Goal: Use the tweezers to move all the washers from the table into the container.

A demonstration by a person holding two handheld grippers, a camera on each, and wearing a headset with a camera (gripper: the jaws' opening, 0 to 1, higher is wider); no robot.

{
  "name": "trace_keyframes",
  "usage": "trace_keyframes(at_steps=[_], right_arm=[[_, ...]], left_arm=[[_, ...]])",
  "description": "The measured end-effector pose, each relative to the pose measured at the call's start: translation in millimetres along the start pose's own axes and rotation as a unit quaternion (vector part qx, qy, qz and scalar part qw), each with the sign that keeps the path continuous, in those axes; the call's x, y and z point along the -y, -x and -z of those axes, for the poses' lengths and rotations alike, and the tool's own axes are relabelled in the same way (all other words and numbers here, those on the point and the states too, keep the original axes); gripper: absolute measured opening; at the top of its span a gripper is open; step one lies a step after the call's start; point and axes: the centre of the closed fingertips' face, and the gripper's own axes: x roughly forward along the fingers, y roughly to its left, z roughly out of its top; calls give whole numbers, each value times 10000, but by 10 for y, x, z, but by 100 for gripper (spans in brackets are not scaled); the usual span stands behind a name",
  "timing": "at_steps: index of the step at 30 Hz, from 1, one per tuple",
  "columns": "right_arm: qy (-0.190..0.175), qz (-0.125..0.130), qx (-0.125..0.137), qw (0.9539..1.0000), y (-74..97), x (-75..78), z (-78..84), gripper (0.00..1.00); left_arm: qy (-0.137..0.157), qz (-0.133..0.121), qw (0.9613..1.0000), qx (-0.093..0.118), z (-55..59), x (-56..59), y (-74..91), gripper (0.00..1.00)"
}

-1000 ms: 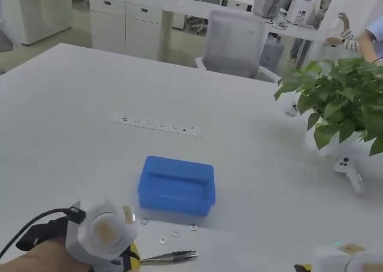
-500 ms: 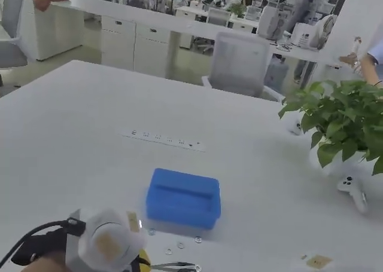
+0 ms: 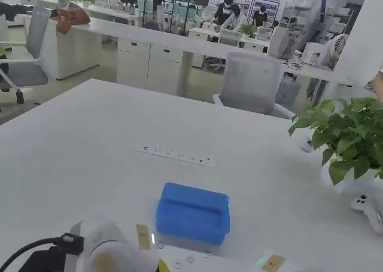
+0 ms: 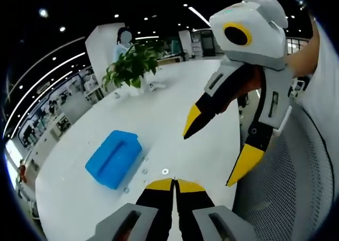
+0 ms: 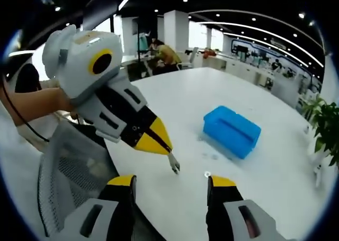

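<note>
Left gripper (image 5: 159, 143), seen from the right gripper view, has its black jaws with wedge-shaped yellow tips pressed together on the tweezers (image 5: 174, 165). Only a short, thin metal point of the tweezers pokes out past the tips, angled down toward the smooth white table (image 3: 90, 140). Whether that point touches the surface cannot be told.

In the left gripper view, the right gripper (image 4: 214, 148) comes in from the right with a glossy white housing. Its two tapered jaws are spread wide with nothing between them, and it hangs above the near edge of the table.

The container (image 3: 192, 213) is a blue plastic box, rectangular with rounded corners and a shallow recess in its top. It sits on the table a little beyond the grippers. The washers (image 3: 190, 260) are small flat metal rings lying loose on the tabletop just on the near side of the container, apart from one another.

Farther back, a flat white power strip (image 3: 175, 154) lies across the table. A leafy green potted plant (image 3: 347, 137) stands at the right.
</note>
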Motion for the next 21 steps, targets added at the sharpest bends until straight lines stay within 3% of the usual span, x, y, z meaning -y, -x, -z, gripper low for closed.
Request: trace_keyframes(at_steps=[7,13,17,21], right_arm=[[23,-417,44,9991,-67,-158,47,42],[202,-510,45,9985,-107,-201,99,33],[275,-574,-41,9980,-174,-195,142,29],[352,-662,-102,9971,-206,-206,168,23]], left_arm=[[27,340,9994,-53,-98,271,4,0],[-151,482,9987,94,-197,438,2,0],[-281,504,9983,9,-165,433,-41,0],[-298,549,9980,85,-190,445,-33,0]])
